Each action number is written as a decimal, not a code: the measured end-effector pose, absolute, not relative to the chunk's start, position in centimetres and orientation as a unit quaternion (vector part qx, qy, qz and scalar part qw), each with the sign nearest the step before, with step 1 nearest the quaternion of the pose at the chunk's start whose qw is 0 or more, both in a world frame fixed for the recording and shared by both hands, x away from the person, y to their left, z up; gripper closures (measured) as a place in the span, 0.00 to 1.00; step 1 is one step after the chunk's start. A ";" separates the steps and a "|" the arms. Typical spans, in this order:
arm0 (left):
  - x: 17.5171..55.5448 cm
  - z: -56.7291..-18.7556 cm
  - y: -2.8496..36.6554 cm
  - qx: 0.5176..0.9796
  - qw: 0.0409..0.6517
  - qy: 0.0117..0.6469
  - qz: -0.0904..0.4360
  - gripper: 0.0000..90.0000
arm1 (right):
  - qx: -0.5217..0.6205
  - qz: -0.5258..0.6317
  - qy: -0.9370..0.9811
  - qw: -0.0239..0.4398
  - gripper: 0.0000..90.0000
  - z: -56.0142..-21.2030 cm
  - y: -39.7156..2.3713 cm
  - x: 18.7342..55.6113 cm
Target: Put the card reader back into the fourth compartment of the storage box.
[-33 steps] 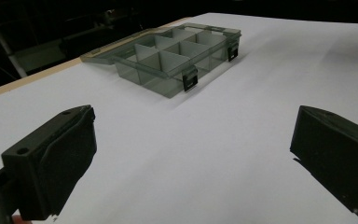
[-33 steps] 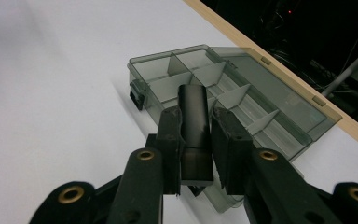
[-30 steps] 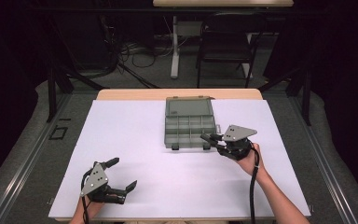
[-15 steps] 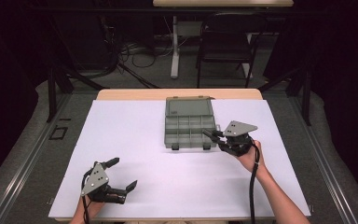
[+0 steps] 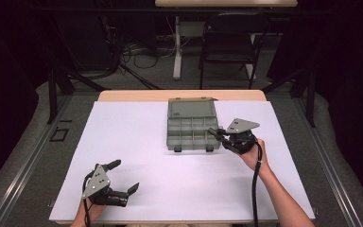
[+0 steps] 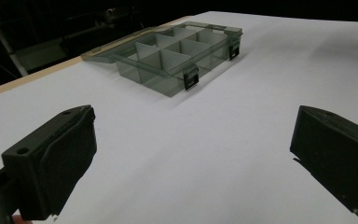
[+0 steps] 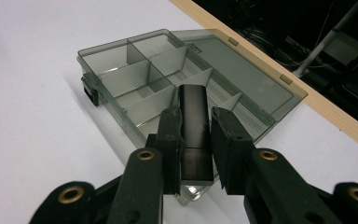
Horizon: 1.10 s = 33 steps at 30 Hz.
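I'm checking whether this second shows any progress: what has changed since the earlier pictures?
Little. The right gripper, shut on a small black block, edged slightly rightward along the open organizer box's near right corner. Nothing was taken or let go. The left gripper stayed open, resting at the near left of the white table cover; the box did not move.

Dark cylindrical piece (image 7: pixel 195 128), matte black, held lengthwise above the near-right corner of the organizer box (image 5: pixel 191 130). Organizer box: smoky translucent plastic, divided into compartments, lid laid open flat behind, resting on the white table (image 5: pixel 137 137).
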<state>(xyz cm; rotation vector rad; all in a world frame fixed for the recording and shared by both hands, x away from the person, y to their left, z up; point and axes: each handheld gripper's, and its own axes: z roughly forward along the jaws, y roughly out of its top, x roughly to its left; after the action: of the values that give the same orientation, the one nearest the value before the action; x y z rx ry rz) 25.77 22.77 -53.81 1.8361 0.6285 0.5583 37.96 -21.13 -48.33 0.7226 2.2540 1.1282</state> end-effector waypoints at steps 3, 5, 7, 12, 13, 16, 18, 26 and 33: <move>25.8 -53.8 22.7 0.770 0.532 0.263 0.234 0.00 | 0.271 0.415 0.829 0.258 0.82 -48.3 -21.1 38.2; 25.8 -53.8 22.7 0.770 0.532 0.263 0.234 0.00 | 0.275 0.414 0.828 0.260 0.82 -48.3 -21.1 38.4; 25.8 -53.8 22.7 0.770 0.532 0.263 0.234 0.00 | 0.279 0.412 0.827 0.260 0.82 -48.3 -21.0 38.6; 25.8 -53.8 22.7 0.770 0.532 0.263 0.234 0.00 | 0.285 0.406 0.828 0.263 0.82 -48.3 -20.7 38.9; 25.8 -53.8 22.7 0.770 0.532 0.263 0.234 0.00 | 0.288 0.407 0.827 0.262 0.82 -48.3 -20.6 38.9; 25.8 -53.8 22.8 0.770 0.531 0.265 0.235 0.00 | 0.290 0.405 0.826 0.265 0.82 -48.3 -20.6 39.2; 25.8 -53.8 22.8 0.769 0.533 0.264 0.235 0.00 | 0.293 0.405 0.824 0.266 0.82 -48.3 -20.5 39.4; 25.8 -53.8 22.7 0.769 0.532 0.265 0.235 0.00 | 0.298 0.403 0.823 0.268 0.82 -48.2 -19.9 40.0; 25.8 -53.8 22.8 0.768 0.532 0.267 0.237 0.01 | 0.302 0.397 0.824 0.270 0.82 -48.2 -19.1 40.7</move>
<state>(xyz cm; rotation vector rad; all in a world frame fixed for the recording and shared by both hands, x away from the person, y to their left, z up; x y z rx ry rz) 25.83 22.79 -53.82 1.8314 0.6361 0.5645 40.72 -19.14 -48.19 0.8145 2.2200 1.0706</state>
